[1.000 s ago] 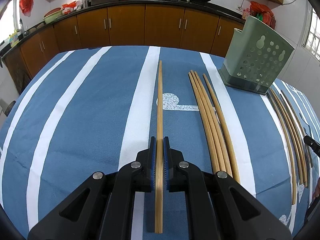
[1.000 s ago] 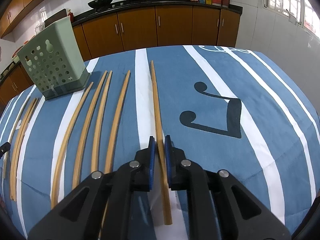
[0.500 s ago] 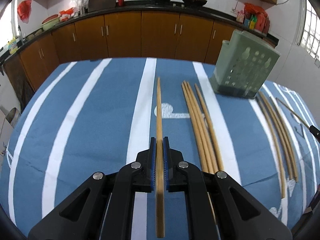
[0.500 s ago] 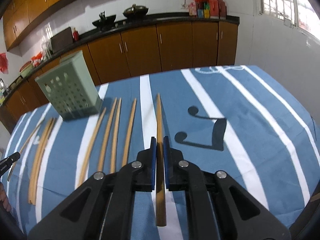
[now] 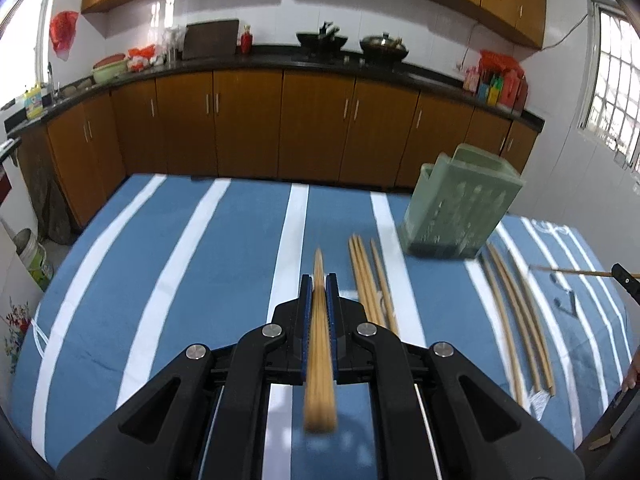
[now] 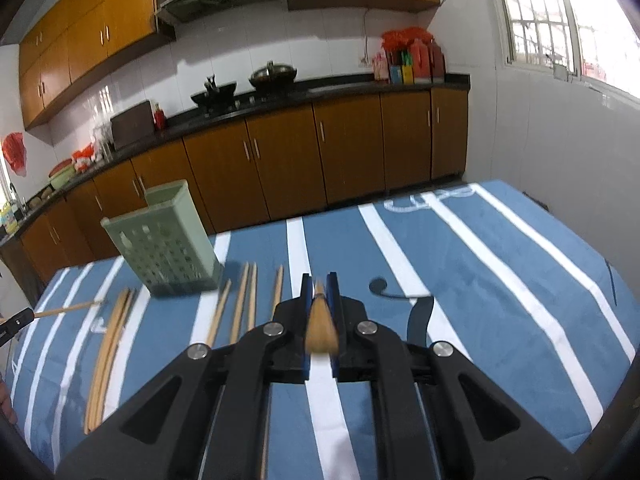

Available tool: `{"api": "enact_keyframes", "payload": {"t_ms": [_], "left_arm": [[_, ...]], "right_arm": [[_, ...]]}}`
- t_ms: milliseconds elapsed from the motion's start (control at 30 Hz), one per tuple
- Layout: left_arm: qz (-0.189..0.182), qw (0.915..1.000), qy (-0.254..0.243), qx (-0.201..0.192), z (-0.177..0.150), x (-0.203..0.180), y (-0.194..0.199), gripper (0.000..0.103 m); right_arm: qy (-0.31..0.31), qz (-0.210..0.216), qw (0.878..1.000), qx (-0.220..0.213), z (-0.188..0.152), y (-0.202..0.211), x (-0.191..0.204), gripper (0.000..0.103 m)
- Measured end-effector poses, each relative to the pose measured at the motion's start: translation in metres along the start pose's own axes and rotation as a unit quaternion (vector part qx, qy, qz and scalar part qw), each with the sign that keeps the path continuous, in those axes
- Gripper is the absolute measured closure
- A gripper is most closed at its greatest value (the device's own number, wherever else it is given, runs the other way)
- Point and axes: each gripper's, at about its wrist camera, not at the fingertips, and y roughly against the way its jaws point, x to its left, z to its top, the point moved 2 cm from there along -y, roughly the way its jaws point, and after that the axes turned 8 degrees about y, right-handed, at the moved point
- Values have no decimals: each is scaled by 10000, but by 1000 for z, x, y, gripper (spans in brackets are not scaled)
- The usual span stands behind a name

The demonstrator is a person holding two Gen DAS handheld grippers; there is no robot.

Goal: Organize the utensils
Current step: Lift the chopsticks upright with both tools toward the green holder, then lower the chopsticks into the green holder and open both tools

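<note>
Each gripper holds one long bamboo chopstick lifted off the blue striped tablecloth. My left gripper is shut on a chopstick that runs back toward the camera. My right gripper is shut on another chopstick, seen end-on. A green perforated utensil holder stands upright on the table, to the right of the left gripper and to the left of the right one. Loose chopsticks lie in groups on the cloth near the holder. The other hand's chopstick tip shows at each view's edge.
Another group of chopsticks lies beyond the holder. Brown kitchen cabinets with a dark counter, woks and bottles run behind the table. A bucket stands on the floor at the left. A window is on the right wall.
Both grippers have risen from the table with their chopsticks and tilted up, so the cabinets and wall fill more of each view. The holder and loose chopsticks look smaller and farther.
</note>
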Motion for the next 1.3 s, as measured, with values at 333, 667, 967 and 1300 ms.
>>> {"api": "enact_keyframes", "payload": {"t_ms": [333,667,967,1300], "left_arm": [[-70,9991,23,-411,23,-8,19,96],[-240,9944,-142,-1019,81,-30,48,96],[-1071,9834,-113,-1458,134,-76,76,96],[-1268,9847,-400,-1127,118,-116,31,96]], "right_arm": [[45,38,9991,-422,24,13,5,95],[7,273,9928,-1166,91,41,13,95],[-135,1095,9764,-1857,161,65,44,95],[101,1332,9819,-1343,158,15,82,95]]}}
